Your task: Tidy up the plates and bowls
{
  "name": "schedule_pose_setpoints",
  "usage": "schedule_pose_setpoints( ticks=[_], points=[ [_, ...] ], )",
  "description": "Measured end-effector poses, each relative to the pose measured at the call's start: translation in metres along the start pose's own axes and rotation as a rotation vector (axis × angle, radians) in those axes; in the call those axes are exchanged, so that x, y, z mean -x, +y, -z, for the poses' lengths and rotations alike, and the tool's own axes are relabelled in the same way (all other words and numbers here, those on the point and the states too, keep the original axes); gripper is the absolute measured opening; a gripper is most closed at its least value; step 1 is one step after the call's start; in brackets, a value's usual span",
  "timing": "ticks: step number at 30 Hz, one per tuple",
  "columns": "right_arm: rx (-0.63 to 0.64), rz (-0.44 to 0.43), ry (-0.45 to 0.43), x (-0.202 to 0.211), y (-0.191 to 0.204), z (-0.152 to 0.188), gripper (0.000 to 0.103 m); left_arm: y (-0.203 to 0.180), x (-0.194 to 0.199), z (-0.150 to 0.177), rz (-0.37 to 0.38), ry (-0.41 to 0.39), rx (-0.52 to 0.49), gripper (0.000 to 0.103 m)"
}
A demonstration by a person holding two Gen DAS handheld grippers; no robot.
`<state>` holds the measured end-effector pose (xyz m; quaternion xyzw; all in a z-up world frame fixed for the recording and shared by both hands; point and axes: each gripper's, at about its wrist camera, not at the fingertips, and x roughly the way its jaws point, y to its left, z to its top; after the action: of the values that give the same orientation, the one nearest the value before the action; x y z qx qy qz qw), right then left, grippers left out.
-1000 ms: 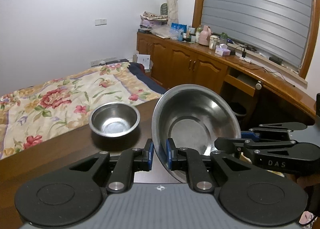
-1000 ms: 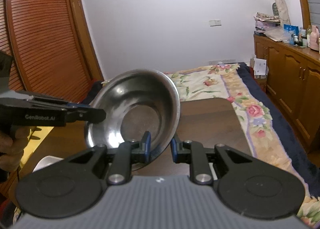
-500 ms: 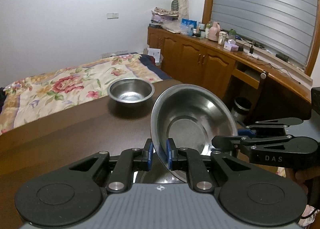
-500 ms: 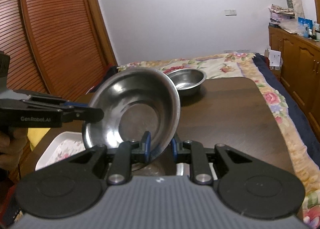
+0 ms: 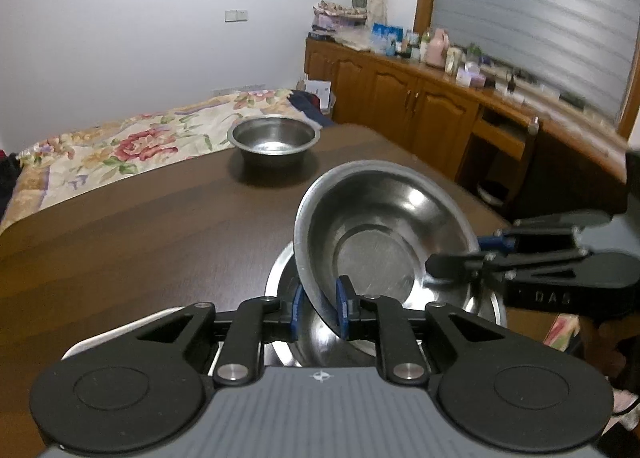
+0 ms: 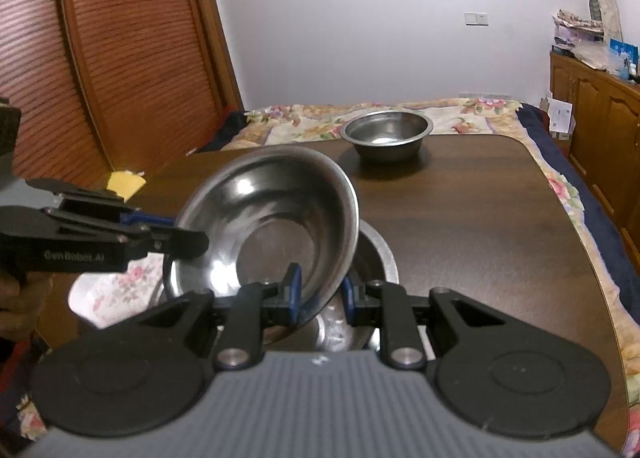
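Observation:
A wide steel bowl [image 5: 380, 234] hangs tilted between both grippers, each clamped on an opposite side of its rim. My left gripper [image 5: 320, 308] is shut on the near rim in the left wrist view, and the right gripper [image 5: 476, 254] pinches the far right rim. In the right wrist view my right gripper [image 6: 320, 292] is shut on the same steel bowl [image 6: 272, 218], while the left gripper [image 6: 188, 238] reaches in from the left. A larger steel plate [image 5: 280, 278] lies on the table just under the bowl. A small deep steel bowl [image 6: 386, 134] stands at the table's far end.
A white floral plate [image 6: 116, 282] lies left of the steel plate [image 6: 380, 254]. The dark wooden table [image 6: 480, 238] ends at a flowered bed [image 5: 120, 146]. Wooden cabinets [image 5: 420, 106] line the right wall and a slatted wardrobe [image 6: 120, 58] the left. A yellow scrap [image 6: 124, 182] sits by the table's left edge.
Both grippers have carried the wide bowl down and forward over the table. It now hangs just above the large steel plate, which has come into view.

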<state>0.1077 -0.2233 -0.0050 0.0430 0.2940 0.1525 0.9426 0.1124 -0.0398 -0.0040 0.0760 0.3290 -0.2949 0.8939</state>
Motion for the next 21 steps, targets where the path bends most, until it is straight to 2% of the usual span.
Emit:
schedule_pose_setpoints(
  ticks=[5,12,21],
  points=[
    [0.052,0.038,0.016,-0.008,0.005,0.006,0.023,-0.004,-0.009,0.008,-0.026,0.025,-0.041,0.022],
    [0.102,0.053,0.022,-0.009,0.009,0.004,0.022,0.002,-0.016,0.014,-0.021,0.040,-0.041,0.022],
    [0.169,0.072,0.021,-0.010,0.010,0.003,0.014,0.004,-0.019,0.018,-0.024,0.047,-0.029,0.021]
  ],
)
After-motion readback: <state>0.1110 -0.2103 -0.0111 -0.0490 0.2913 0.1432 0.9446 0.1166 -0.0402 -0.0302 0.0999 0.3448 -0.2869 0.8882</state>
